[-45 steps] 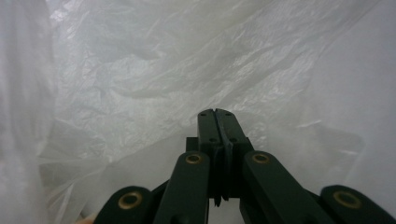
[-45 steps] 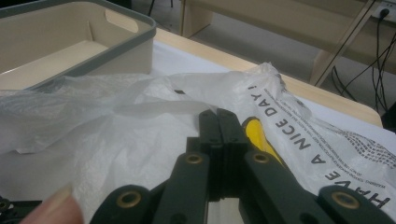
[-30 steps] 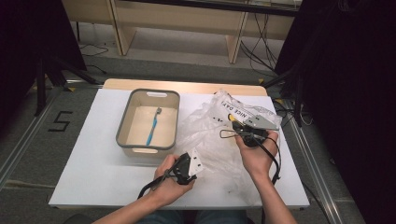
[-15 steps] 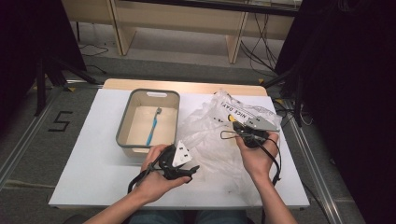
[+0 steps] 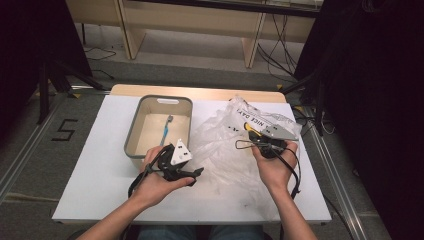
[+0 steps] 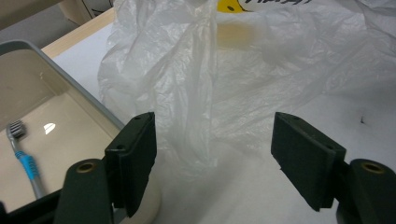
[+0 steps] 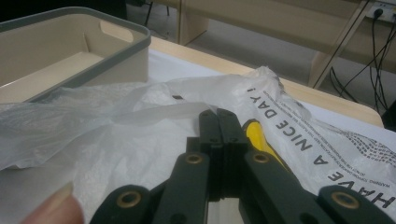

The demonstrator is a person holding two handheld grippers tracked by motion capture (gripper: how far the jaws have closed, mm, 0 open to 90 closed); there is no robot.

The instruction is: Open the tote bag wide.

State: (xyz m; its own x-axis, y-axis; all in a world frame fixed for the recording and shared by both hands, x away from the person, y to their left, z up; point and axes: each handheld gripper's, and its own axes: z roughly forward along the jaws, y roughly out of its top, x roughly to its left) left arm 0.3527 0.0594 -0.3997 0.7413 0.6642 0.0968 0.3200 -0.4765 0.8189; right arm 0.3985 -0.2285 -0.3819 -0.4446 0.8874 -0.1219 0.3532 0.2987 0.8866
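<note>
On my white table (image 5: 90, 170) a crumpled clear plastic bag (image 5: 225, 145) lies just right of the grey bin (image 5: 132, 135), which holds a blue toothbrush (image 5: 165, 131). My right gripper (image 5: 256, 138) is clamped on the bag's edge; my left gripper (image 5: 194, 174) gapes wide, facing the bag.

Thin crinkled translucent plastic bag (image 5: 227, 145) (faintly glossy) beside a smooth matt plastic bin (image 5: 134, 131).

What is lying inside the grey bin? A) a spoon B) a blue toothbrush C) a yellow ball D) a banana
B: a toothbrush with a blue handle lies on the floor of the grey bin, seen in the high view and the left gripper view.
</note>
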